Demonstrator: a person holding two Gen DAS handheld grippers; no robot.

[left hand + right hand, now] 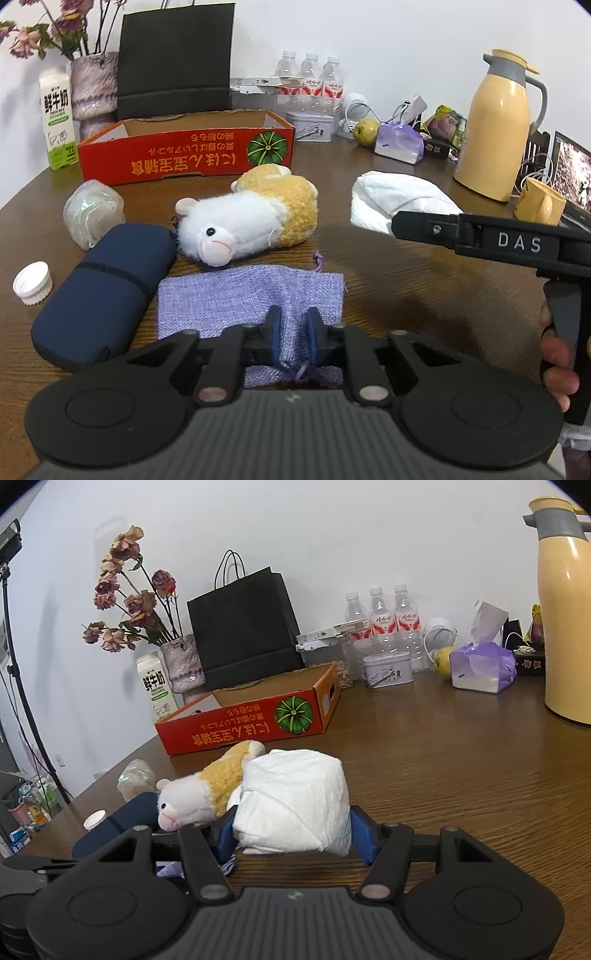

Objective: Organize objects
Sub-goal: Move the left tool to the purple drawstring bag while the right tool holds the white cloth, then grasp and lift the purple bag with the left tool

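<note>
1. Only the left wrist view shows the left gripper (292, 334), its jaws pinching a fold of the purple pouch (236, 295) on the tabletop (424, 288), near the plush hamster (251, 218).
2. Only the right wrist view shows the right gripper (291, 834), low and level, its jaws wide around the white tissue bundle (295, 797); whether they grip it I cannot tell.

The pouch (251, 295) is lilac woven cloth, the case (99, 299) navy. The plush toy (251, 218) is white and tan; the box (184, 155) is red with a green pumpkin print on the brown wood-grain tabletop (424, 295).

Left gripper (293, 334) pinched nearly closed; right gripper (293, 832) spread wide, level.
</note>
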